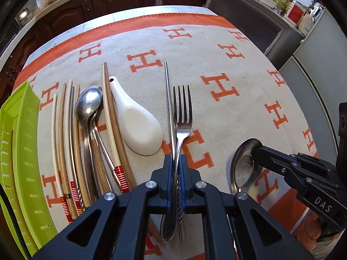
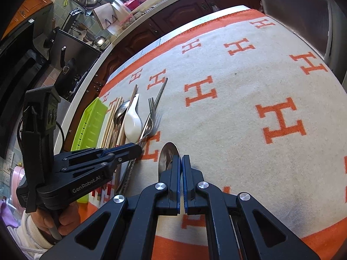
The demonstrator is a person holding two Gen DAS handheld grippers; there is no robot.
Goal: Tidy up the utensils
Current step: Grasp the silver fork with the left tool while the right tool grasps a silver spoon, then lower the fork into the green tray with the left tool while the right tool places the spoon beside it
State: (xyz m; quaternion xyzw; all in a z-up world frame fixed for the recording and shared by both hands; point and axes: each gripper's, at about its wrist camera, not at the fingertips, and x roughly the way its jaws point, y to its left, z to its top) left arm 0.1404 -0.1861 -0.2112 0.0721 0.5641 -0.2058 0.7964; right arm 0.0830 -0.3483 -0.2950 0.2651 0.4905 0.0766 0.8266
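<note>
The left claw (image 1: 175, 162) points steeply down at the desk (image 1: 227, 69), which is covered by a cream cloth with orange H letters. Its blue-padded jaws are closed tight on the handle of a metal fork (image 1: 181, 117), with a single metal chopstick (image 1: 168, 108) running through the same narrow gap beside it; whether the pads press on both I cannot tell. The fork's tines point away from the claw, toward the far edge of the desk.

Taking the fork as the landmark: just to its left lies a white ceramic spoon (image 1: 138, 125), bowl up. Further left are a pair of wooden chopsticks (image 1: 112, 119), then two metal spoons (image 1: 89, 106) stacked together, then a bundle of pale and brown chopsticks (image 1: 65, 134) with red-banded ends. Furthest left, at the desk's edge, sits a green plastic tray (image 1: 19, 140).

To the right of the fork, near it but apart, a large metal spoon (image 1: 245, 160) lies bowl up. The right claw (image 2: 181, 162) is fully closed, and its tips pinch the rim of that spoon's bowl, seen from the left wrist camera as black fingers (image 1: 260, 151) touching the bowl's right edge. A hand (image 2: 63, 218) in a pale sleeve grips the left tool's handle.
</note>
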